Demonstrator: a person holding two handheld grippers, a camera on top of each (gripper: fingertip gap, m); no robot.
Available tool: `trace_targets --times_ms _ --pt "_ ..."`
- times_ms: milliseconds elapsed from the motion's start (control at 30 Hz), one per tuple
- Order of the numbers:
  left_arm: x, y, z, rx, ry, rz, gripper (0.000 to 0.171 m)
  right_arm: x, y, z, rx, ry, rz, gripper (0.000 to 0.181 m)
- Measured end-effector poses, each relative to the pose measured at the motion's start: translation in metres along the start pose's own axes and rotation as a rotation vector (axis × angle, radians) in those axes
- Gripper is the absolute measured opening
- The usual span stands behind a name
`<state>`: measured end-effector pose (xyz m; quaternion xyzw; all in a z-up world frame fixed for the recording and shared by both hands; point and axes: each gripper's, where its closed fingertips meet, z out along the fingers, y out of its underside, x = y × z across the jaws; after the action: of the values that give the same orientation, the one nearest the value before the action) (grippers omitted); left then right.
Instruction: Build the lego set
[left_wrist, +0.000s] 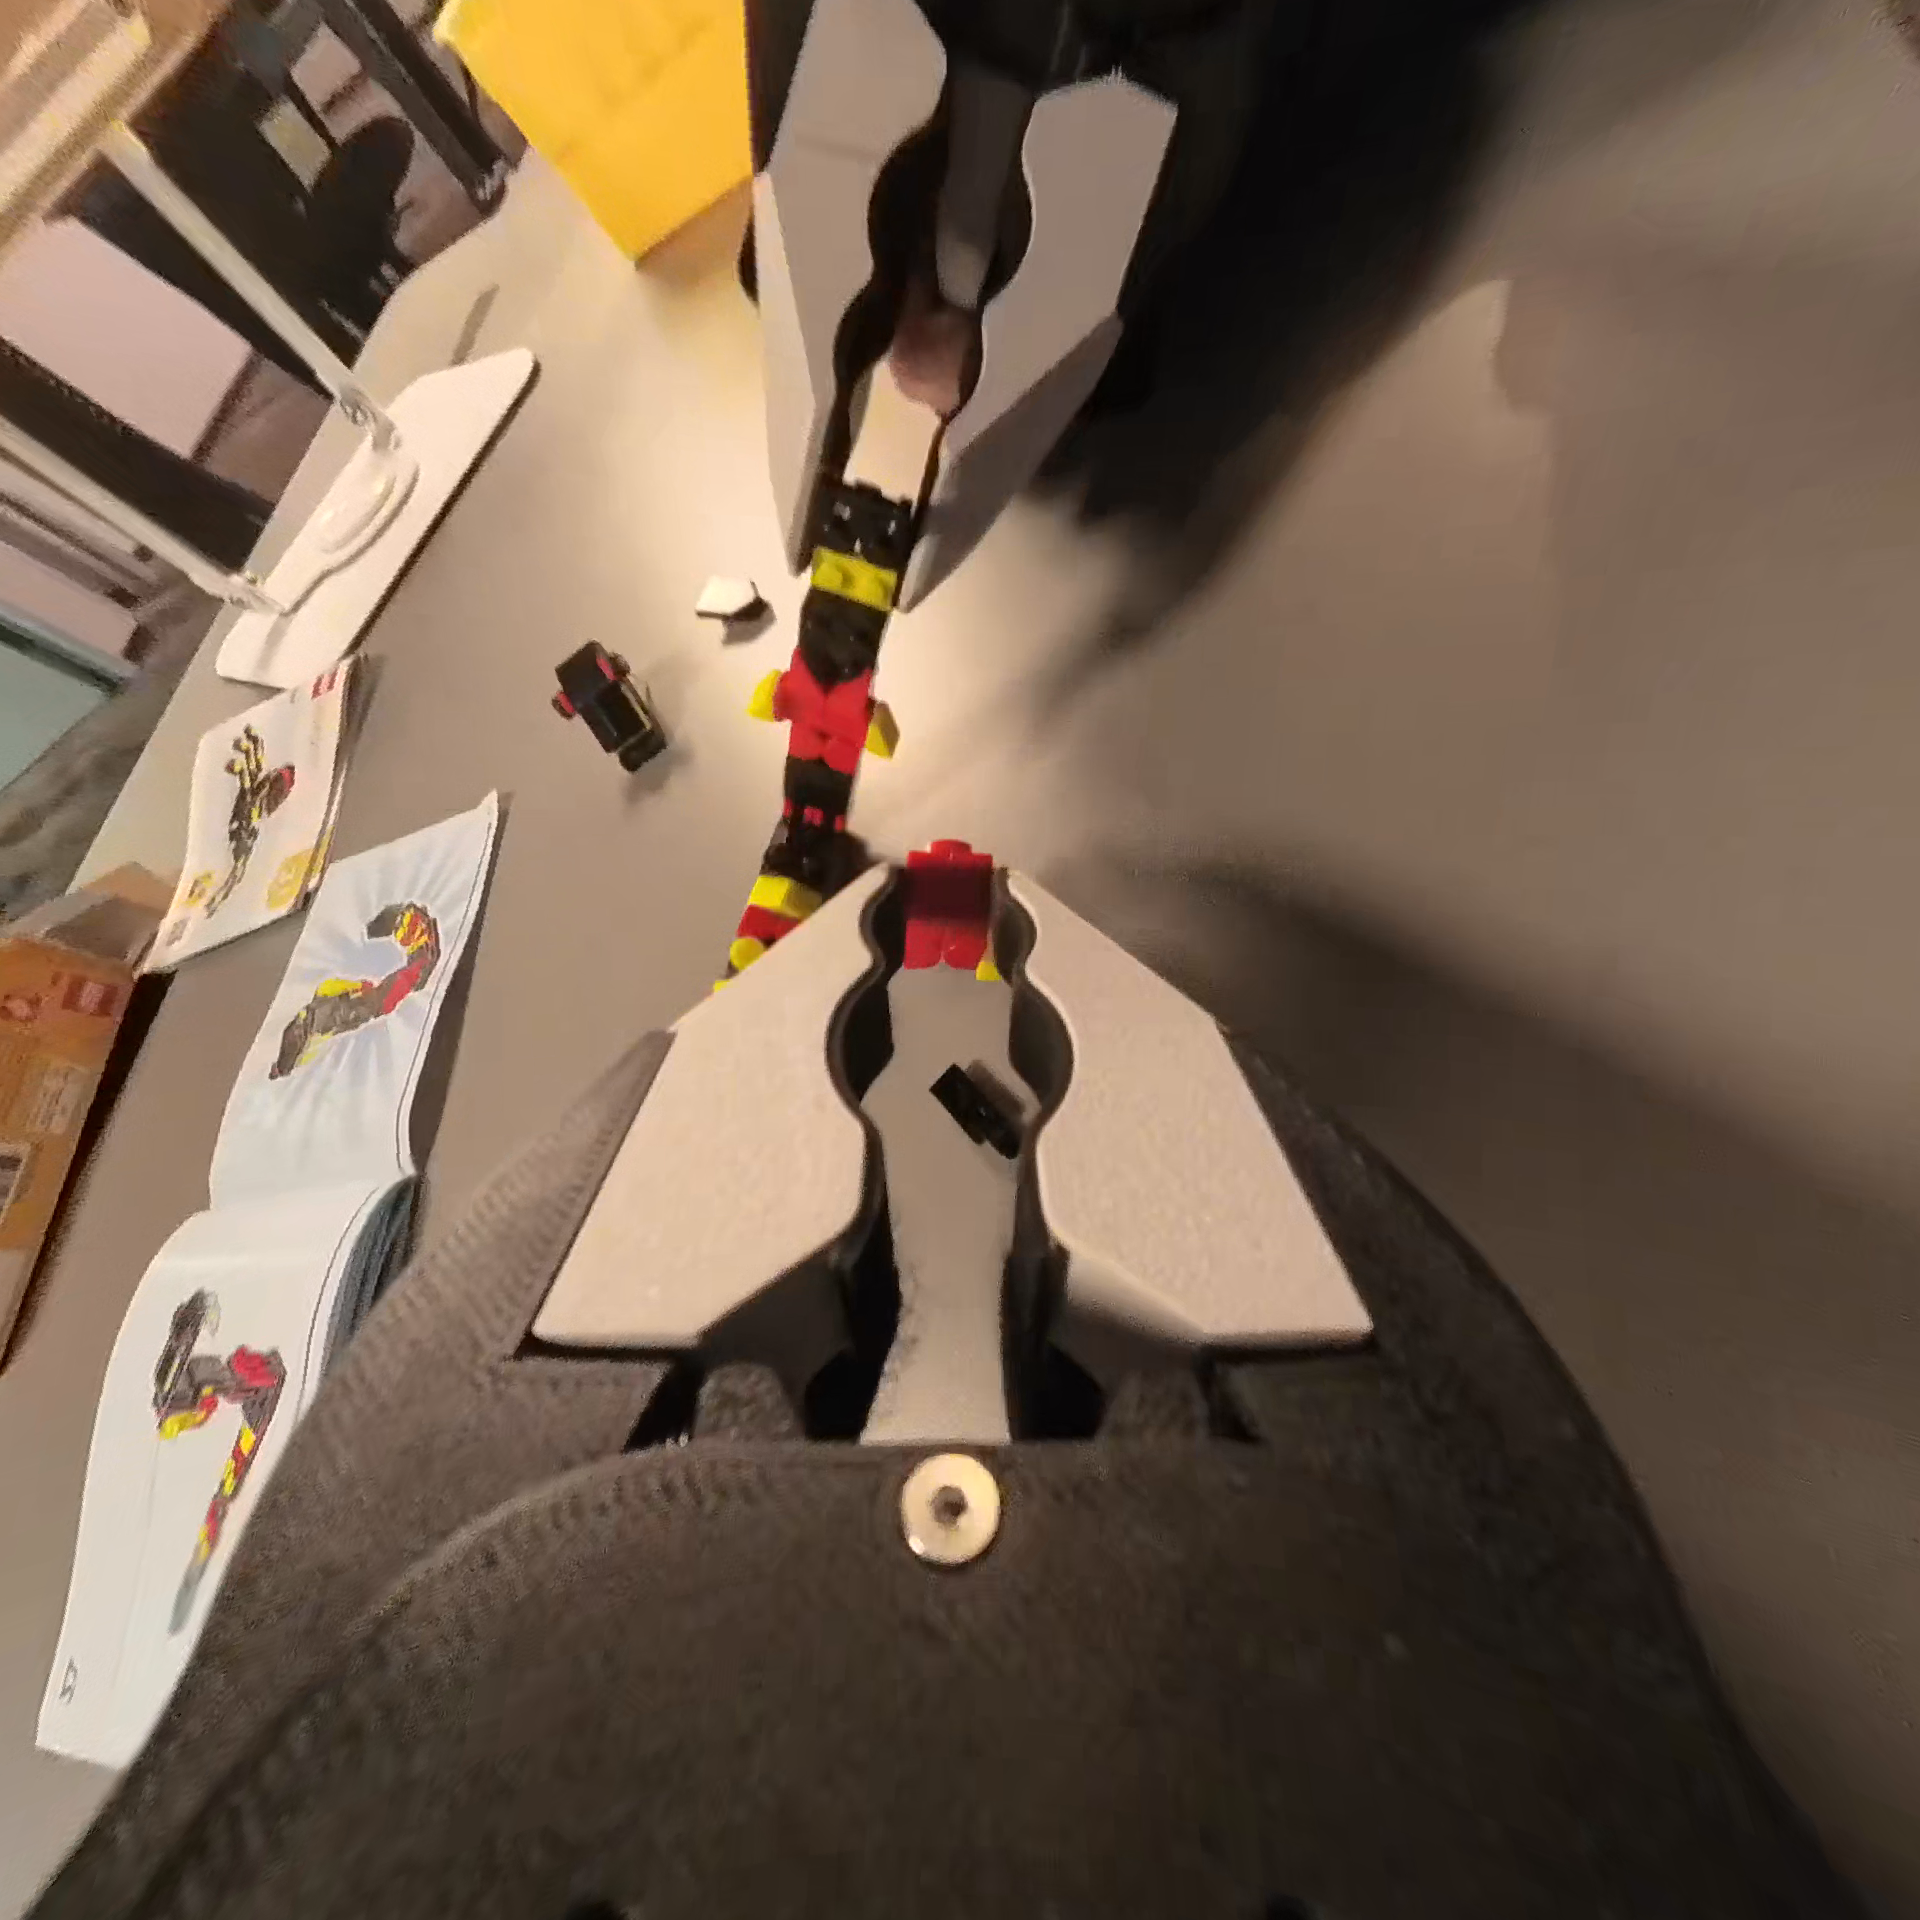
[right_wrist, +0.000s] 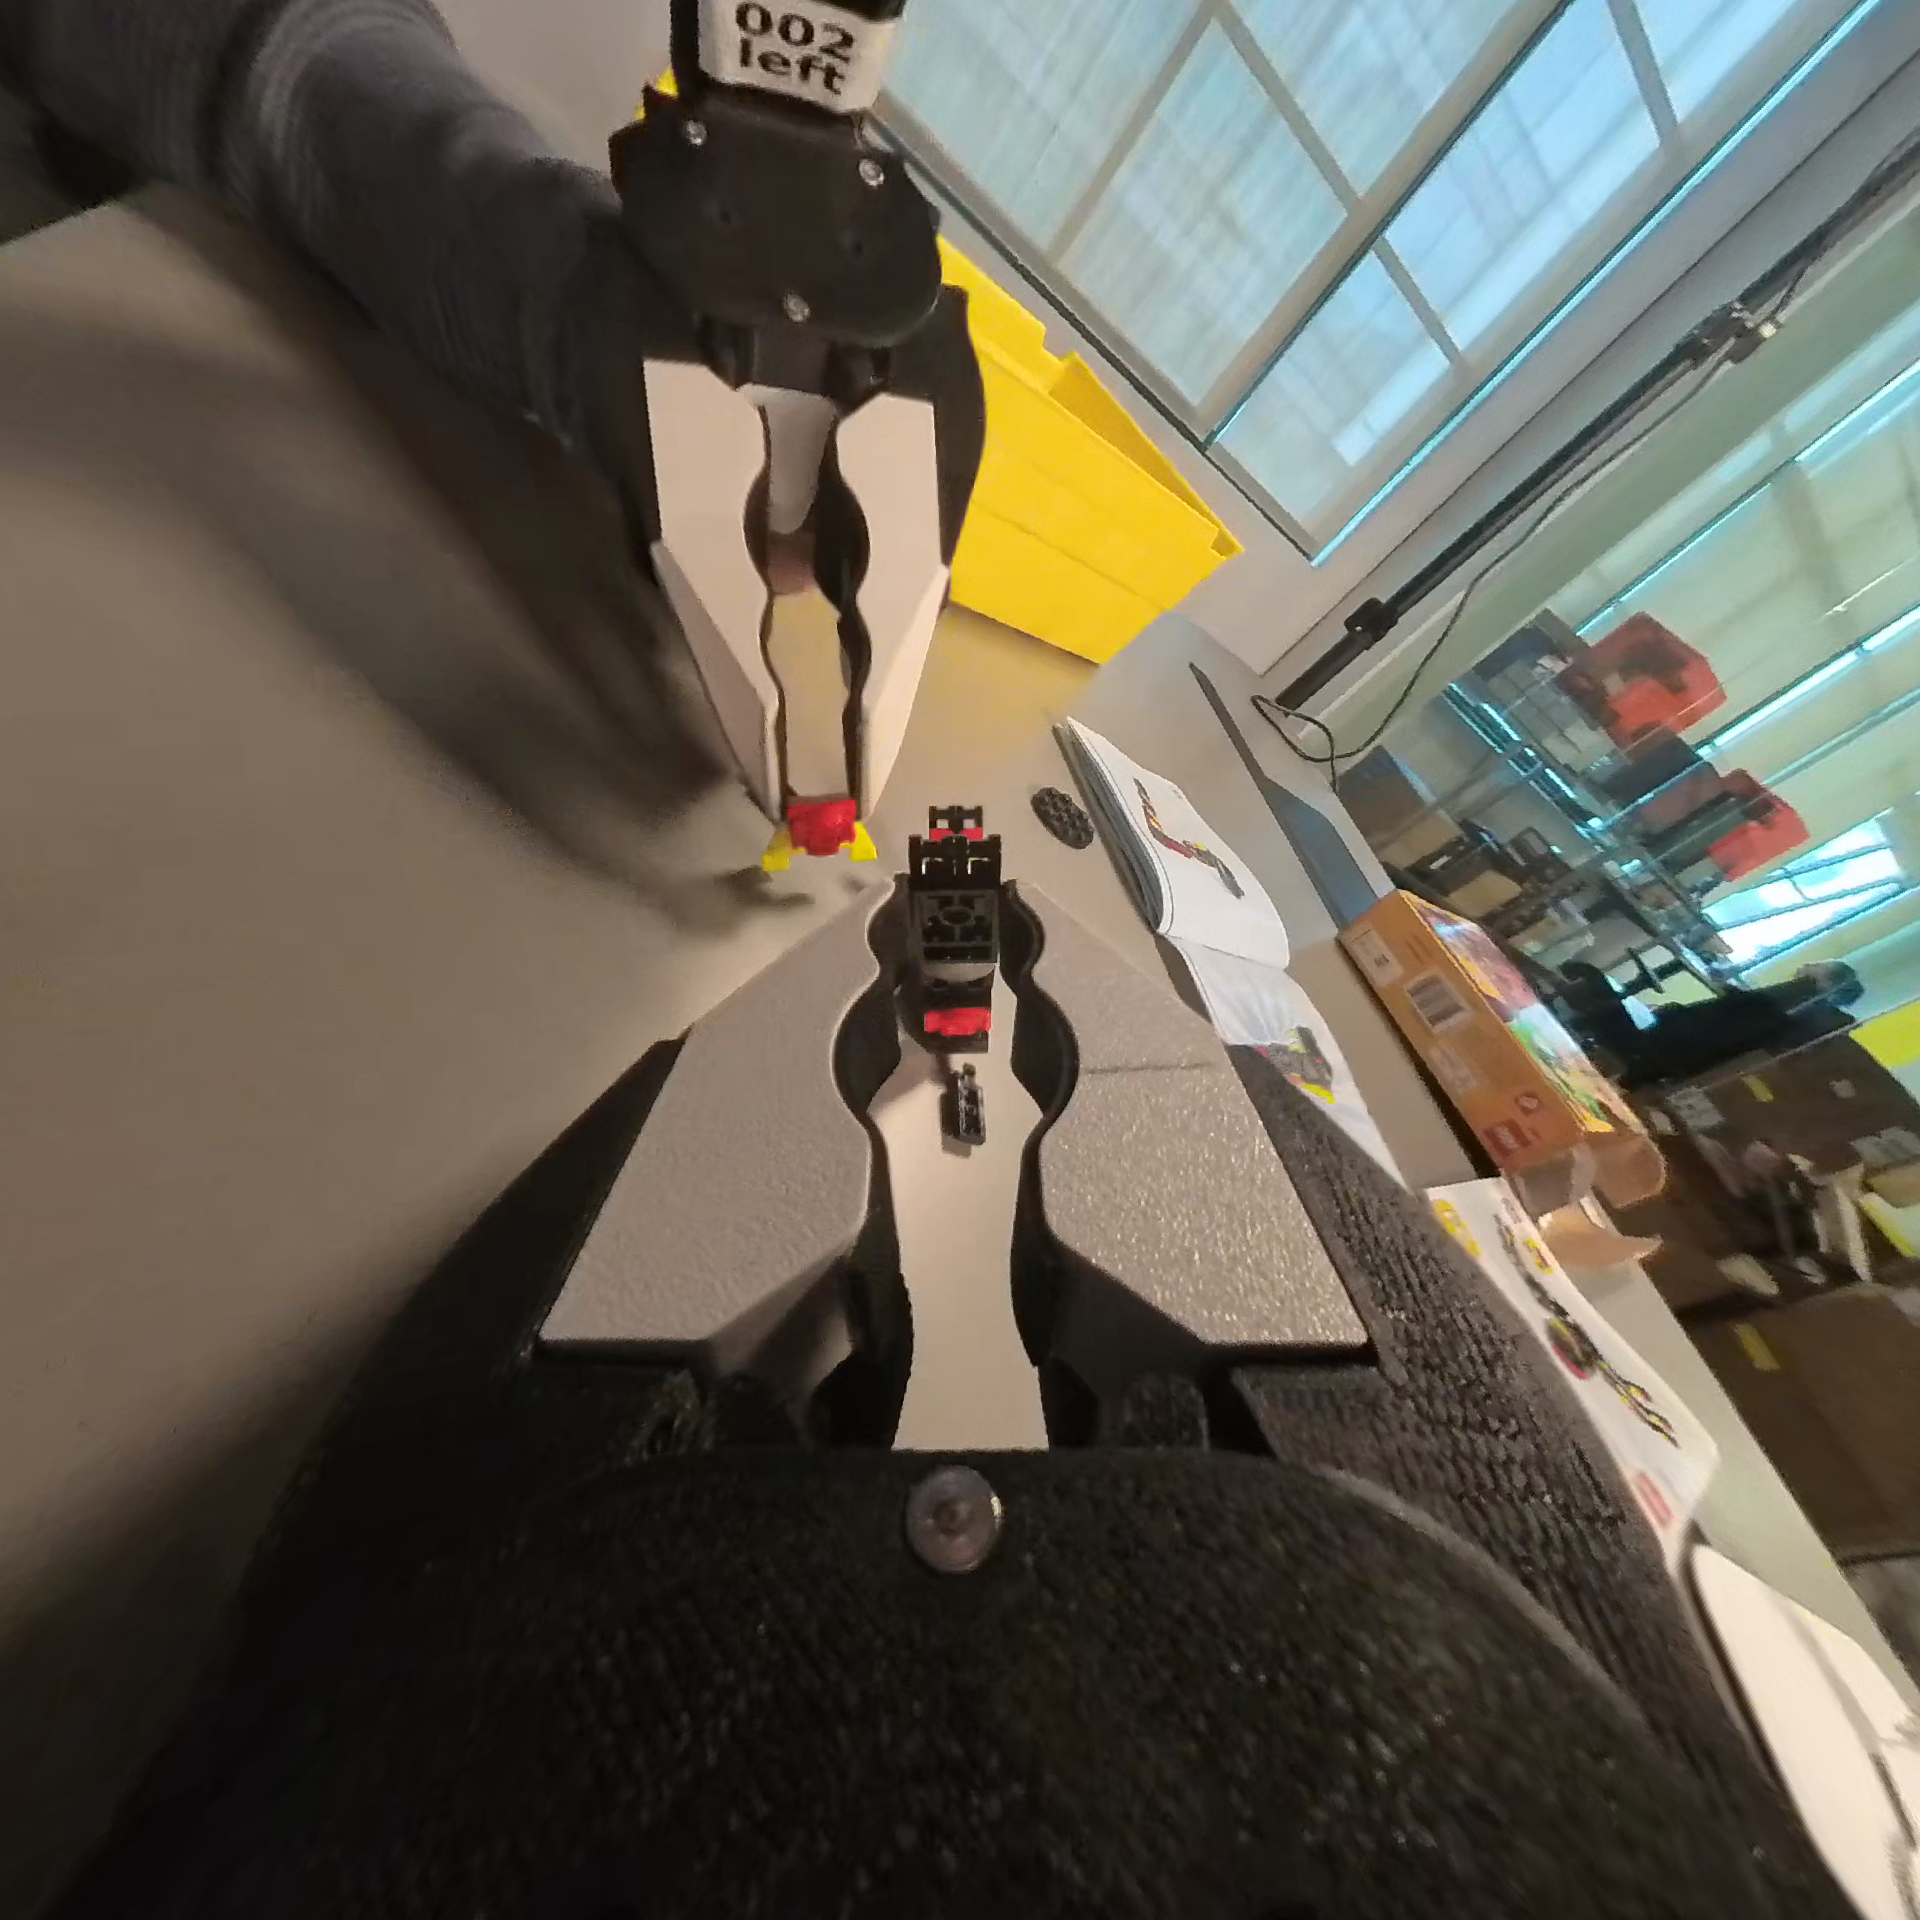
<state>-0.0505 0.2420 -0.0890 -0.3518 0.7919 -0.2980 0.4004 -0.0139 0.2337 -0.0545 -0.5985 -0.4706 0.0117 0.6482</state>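
In the left wrist view my left gripper (left_wrist: 948, 883) is shut on a small red piece with yellow tips (left_wrist: 945, 914). Facing it, my right gripper (left_wrist: 862, 551) is shut on the black end of a long black, yellow and red Lego chain (left_wrist: 831, 707), which runs down past my left fingertip on its left side. In the right wrist view my right gripper (right_wrist: 951, 883) grips the chain's black end (right_wrist: 951, 920). The left gripper (right_wrist: 821, 805) holds the red piece (right_wrist: 821, 826) just up and left of it, apart from it.
On the grey table (left_wrist: 1351, 831) lie a small black and red assembly (left_wrist: 613, 707), a white piece (left_wrist: 732, 601), a thin black piece (left_wrist: 977, 1107) and a round black piece (right_wrist: 1062, 816). Open instruction booklets (left_wrist: 364, 987), a cardboard box (right_wrist: 1475, 1029) and a yellow bin (right_wrist: 1070, 499) stand along the edge.
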Motion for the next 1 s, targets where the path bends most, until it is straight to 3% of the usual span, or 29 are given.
trace_targets --times_ms 300,800,1000 --pt "0.001 -0.002 0.008 -0.089 0.030 -0.077 0.015 0.005 0.003 -0.007 -0.001 -0.053 0.111 0.014" --pt "0.004 0.017 0.011 -0.189 0.110 -0.180 0.015 0.008 0.039 -0.036 -0.200 -0.095 0.265 0.014" --pt "-0.005 0.019 -0.005 -0.171 0.100 -0.211 0.029 0.010 0.046 -0.040 -0.227 -0.122 0.318 0.014"
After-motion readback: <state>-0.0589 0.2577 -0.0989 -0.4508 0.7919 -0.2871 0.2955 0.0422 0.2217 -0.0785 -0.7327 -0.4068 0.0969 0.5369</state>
